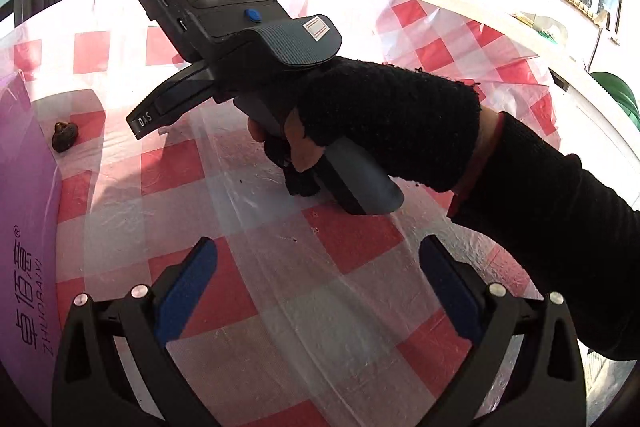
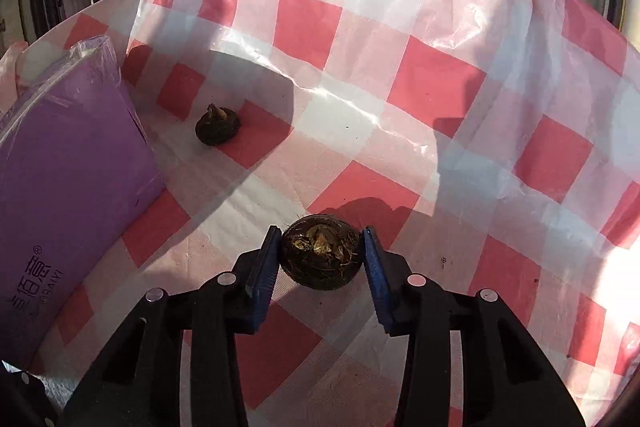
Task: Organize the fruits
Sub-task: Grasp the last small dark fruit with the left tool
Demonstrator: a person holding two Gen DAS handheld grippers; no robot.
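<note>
Your right gripper [image 2: 320,255] grips a dark brown round water chestnut [image 2: 321,251] just above the red-and-white checked plastic tablecloth [image 2: 436,83]. Your left gripper [image 1: 318,291] hangs wide, holding nothing. Carry step likely: next, set it beside the 2nd chestnut [image 2: 217,126], far left, near the purple box [image 2: 68,163].

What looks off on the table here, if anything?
Nothing spilled or broken. The checked plastic cover is creased and ridged, not flat. One water chestnut lies loose near the purple box; another sits between the right gripper pads. Left gripper is open, empty.
</note>
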